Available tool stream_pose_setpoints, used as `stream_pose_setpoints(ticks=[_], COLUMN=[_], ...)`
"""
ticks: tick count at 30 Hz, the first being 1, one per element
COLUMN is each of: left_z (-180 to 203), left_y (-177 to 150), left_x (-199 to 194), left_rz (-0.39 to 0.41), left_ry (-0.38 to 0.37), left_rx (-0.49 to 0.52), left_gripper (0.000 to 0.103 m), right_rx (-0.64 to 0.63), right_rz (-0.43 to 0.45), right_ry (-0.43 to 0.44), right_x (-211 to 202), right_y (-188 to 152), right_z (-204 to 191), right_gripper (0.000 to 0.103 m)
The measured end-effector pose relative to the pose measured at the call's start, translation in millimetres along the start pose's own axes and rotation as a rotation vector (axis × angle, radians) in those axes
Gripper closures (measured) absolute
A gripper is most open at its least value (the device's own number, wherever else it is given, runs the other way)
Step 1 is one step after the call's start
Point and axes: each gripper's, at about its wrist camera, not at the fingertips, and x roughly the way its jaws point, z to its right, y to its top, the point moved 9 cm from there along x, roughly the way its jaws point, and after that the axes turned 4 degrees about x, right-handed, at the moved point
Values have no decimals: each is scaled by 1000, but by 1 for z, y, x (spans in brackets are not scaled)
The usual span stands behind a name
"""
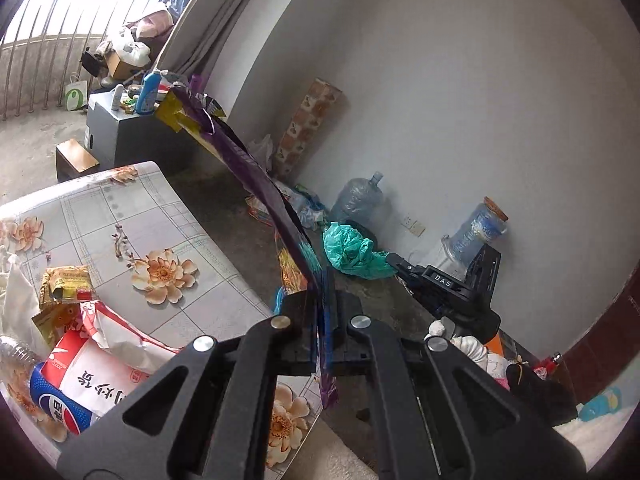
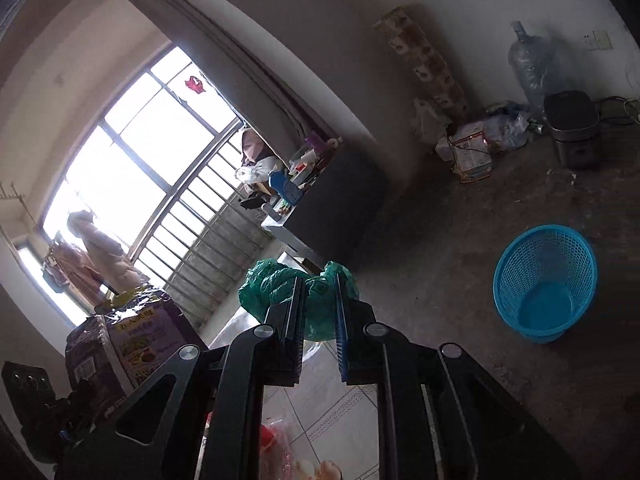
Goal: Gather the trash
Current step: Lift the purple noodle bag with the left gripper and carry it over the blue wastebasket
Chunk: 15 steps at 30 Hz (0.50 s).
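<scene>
Your left gripper [image 1: 322,320] is closed on the purple snack bag [image 1: 256,172], and your right gripper [image 2: 318,320] grips the green plastic bag [image 2: 276,284]. The blue basket [image 2: 546,280] on the floor looks empty, while wrappers [image 1: 66,284] remain on the table [image 1: 120,216], so most work is left.

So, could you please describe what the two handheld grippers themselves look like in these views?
Both are matte black. The left gripper has angular linkage arms with triangular cut-outs, round silver pivot pins and flat ribbed pads. The right gripper has the same build, with a blue ribbed pad on one finger. Seen from the left wrist view, its body carries white "DAS" lettering. No sleeves or cables show.
</scene>
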Motion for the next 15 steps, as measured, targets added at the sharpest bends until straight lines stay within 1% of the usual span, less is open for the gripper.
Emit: stream_pose_setpoints(ticks=[4,6,9,11,13,15], left_z=[29,44,60,67,73,76], left_y=[4,-2,-15,-24,-34,-42], left_x=[92,141,208,251,292,329], left_rz=[-178,-271,-389,-447,-502,-542], left_ry=[-10,-11,-1,27,33,38], left_rx=[63,93,131,174,210,220], left_gripper=[103,103,103,103,103,103], right_rx=[36,60,95,108,132,159], right_rz=[74,97,110,112,103,91], right_ry=[-101,-155,-227,-283,-326,-361], right_x=[-19,-21,-17,-11,1,15], right_y=[22,28,33,36,37,37], right_z=[52,79,116,145,171,197], right_gripper=[90,90,89,89,89,89])
